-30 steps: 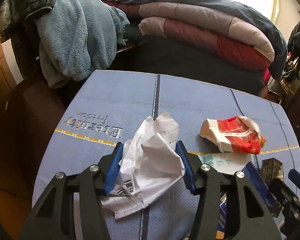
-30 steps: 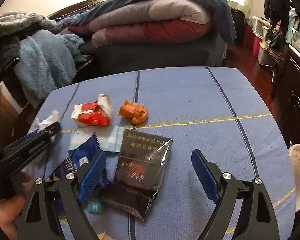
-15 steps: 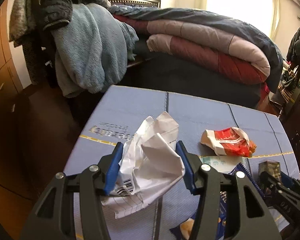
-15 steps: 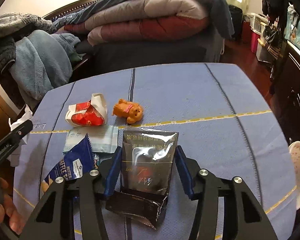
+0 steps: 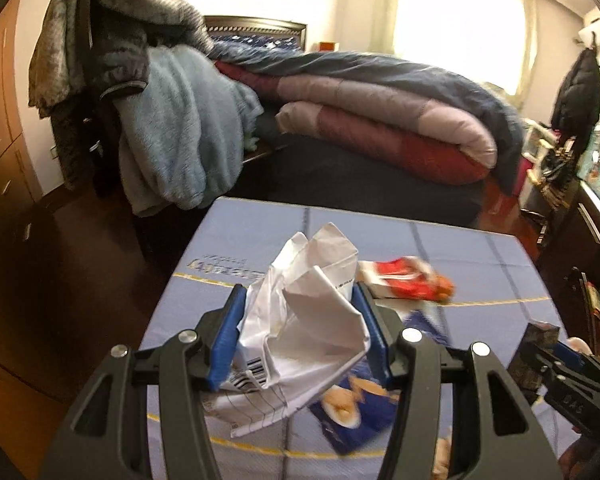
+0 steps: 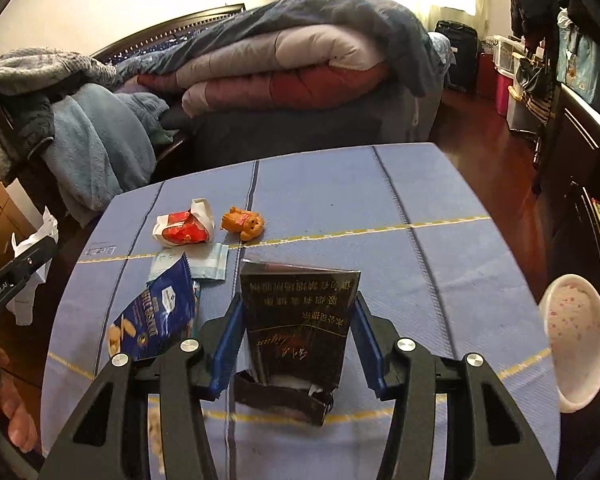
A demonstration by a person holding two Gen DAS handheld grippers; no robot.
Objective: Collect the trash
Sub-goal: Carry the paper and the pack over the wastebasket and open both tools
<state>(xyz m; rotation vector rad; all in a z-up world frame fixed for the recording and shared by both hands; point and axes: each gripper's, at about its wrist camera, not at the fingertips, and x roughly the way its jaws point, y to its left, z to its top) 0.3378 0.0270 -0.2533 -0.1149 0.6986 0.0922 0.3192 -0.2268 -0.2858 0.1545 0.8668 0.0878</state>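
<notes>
My left gripper (image 5: 299, 292) is shut on a crumpled white paper (image 5: 308, 320) and holds it in the air above the left part of the blue table (image 5: 260, 232). My right gripper (image 6: 298, 304) is shut on a black packet (image 6: 296, 320) with gold lettering, lifted off the cloth, its torn end hanging below the jaws. On the table lie a red-and-white wrapper (image 6: 184, 230), a blue biscuit bag (image 6: 156, 320) and a pale blue tissue pack (image 6: 208, 264). The left gripper also shows at the left edge of the right wrist view, beyond the table's left side.
An orange toy bear (image 6: 242, 222) lies beside the red wrapper. A white bowl with pink speckles (image 6: 576, 340) sits off the table's right edge. Behind the table are a bed with folded quilts (image 6: 280, 72) and a chair draped with a blue blanket (image 5: 172, 128). Cabinets stand on the right.
My right gripper closed on the black packet and lifted it off the table. My left gripper rose and drew back with the paper still in it.
</notes>
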